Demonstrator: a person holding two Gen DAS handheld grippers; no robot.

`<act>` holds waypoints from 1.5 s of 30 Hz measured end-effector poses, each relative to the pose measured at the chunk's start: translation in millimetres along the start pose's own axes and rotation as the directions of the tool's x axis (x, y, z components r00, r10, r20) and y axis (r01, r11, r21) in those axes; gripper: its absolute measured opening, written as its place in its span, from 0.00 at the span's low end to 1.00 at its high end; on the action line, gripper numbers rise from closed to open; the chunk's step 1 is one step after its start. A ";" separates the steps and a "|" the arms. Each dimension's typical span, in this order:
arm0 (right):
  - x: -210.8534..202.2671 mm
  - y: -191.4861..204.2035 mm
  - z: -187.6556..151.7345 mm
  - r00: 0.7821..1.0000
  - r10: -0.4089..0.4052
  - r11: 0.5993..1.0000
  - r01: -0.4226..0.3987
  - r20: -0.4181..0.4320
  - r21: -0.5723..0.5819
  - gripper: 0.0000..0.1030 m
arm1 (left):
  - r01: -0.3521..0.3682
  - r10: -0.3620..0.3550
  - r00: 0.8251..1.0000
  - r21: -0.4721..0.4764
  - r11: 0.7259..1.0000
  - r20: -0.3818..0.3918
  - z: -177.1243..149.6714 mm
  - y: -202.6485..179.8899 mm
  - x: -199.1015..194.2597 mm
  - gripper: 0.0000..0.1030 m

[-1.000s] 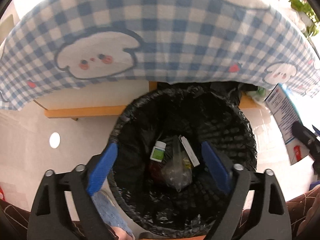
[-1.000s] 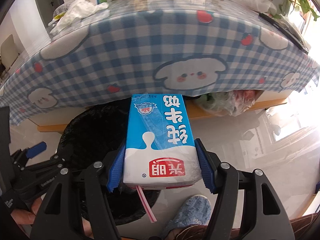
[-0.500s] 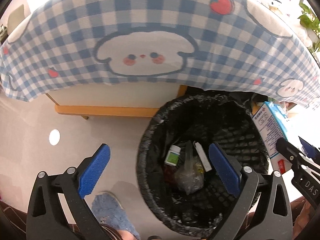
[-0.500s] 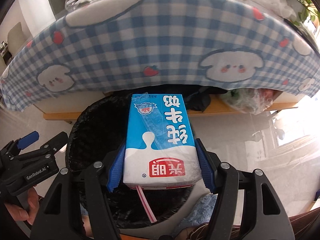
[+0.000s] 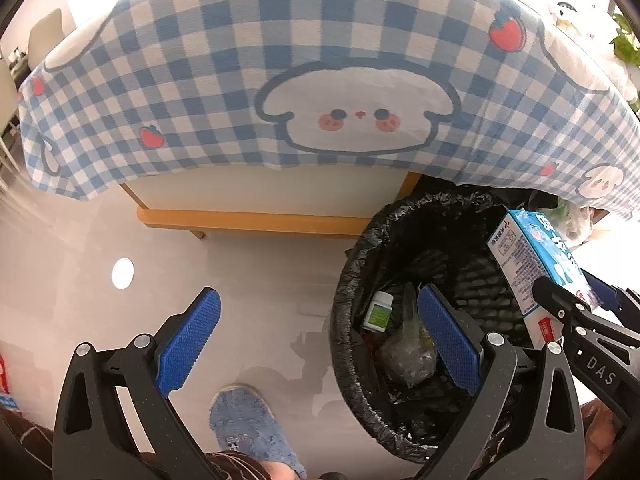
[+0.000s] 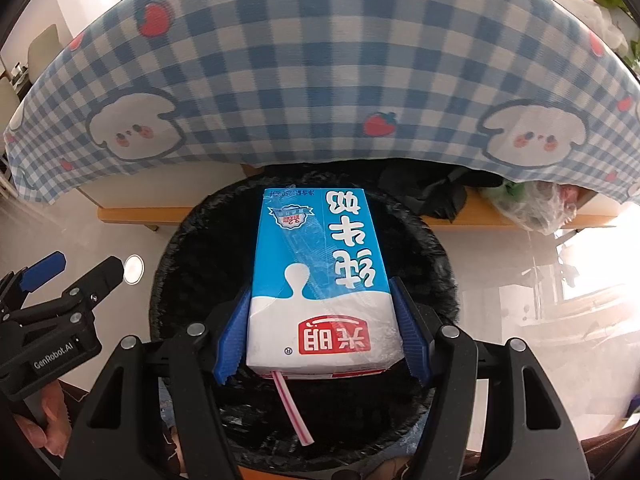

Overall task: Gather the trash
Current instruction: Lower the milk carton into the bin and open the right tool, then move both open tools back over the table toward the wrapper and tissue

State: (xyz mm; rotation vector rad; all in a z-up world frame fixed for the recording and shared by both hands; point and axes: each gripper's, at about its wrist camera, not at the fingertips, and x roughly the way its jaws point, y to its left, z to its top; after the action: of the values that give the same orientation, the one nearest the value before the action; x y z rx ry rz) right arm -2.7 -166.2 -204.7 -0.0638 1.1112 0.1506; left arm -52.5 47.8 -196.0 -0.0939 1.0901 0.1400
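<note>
Carton: upside down between the right claw's pads, over the bin, straw pointing near.
Right claw: clamped on the carton's sides.
Left claw: wide, holding nothing, left of the bin's middle.
Bin contents: bottle, bag.

Right claw clamped tight; left claw spread wide.

Glossy printed paper milk carton; crinkled shiny black plastic bin liner; soft checked cloth tablecloth; polished reflective floor; fuzzy slipper.
</note>
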 end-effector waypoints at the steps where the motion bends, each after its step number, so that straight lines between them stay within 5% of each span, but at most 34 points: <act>1: 0.2 2.0 0.2 1.000 0.004 1.000 -0.004 0.003 -0.003 0.60 | -0.002 0.002 1.000 0.000 1.000 0.002 0.0 1.2 -0.5 0.94; 6: -0.1 11.3 0.9 1.000 0.018 1.000 -0.018 0.018 -0.023 0.62 | -0.010 0.010 1.000 -0.009 1.000 0.003 -0.1 9.4 -2.3 0.94; 11: -5.2 10.9 1.2 0.999 0.001 1.000 0.000 0.044 -0.013 0.80 | -0.015 0.015 1.000 -0.007 1.000 0.003 0.7 10.0 -3.4 0.94; 20: -33.5 4.5 9.9 0.994 -0.023 1.000 0.023 0.111 -0.002 0.91 | -0.007 0.007 0.999 -0.002 1.000 0.042 12.7 12.8 -33.1 0.94; 45: -131.7 2.1 55.1 0.959 -0.006 0.999 0.016 0.282 -0.036 0.91 | 0.046 -0.044 0.990 -0.015 0.999 0.135 64.8 20.2 -124.6 0.94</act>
State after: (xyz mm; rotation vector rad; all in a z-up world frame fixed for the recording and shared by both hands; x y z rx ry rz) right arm -11.3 -168.9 -62.2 -0.0799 0.8230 0.1654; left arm -55.6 68.7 -55.7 -0.1236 0.9513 0.1141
